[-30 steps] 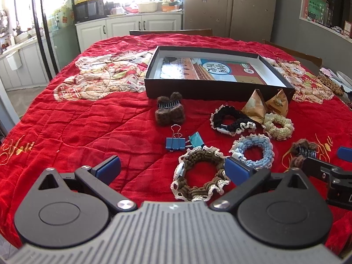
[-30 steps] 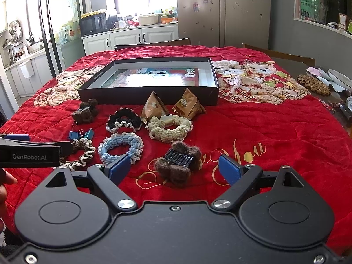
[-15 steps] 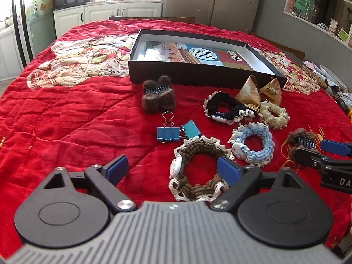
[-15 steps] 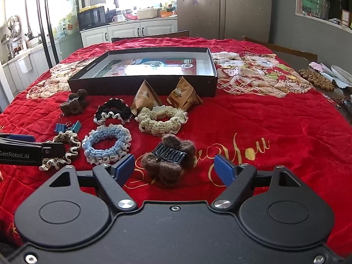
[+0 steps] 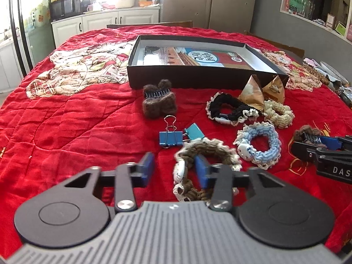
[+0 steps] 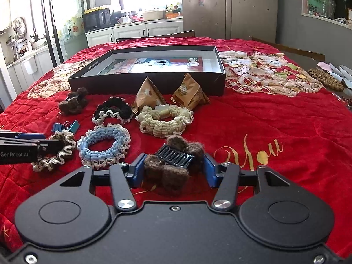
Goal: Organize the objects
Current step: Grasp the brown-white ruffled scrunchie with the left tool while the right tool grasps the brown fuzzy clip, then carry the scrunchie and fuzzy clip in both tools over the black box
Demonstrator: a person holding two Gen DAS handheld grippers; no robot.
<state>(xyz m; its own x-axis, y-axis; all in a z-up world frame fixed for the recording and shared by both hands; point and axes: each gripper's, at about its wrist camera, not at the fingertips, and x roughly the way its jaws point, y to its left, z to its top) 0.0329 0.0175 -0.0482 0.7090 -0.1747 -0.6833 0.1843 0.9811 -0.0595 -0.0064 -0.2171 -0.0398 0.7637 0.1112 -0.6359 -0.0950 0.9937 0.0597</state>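
**Both grippers closing in on hair accessories**

Left wrist view: my left gripper (image 5: 173,168) is closing, its right pad inside the ring of the brown scrunchie (image 5: 205,154), the left pad outside on the red quilt (image 5: 66,118); no pinch yet. The black box (image 5: 198,81) lies beyond.

Right wrist view: my right gripper (image 6: 173,170) is closing around the brown fuzzy hair clip (image 6: 176,160), pads just beside it, near the blue scrunchie (image 6: 105,147).
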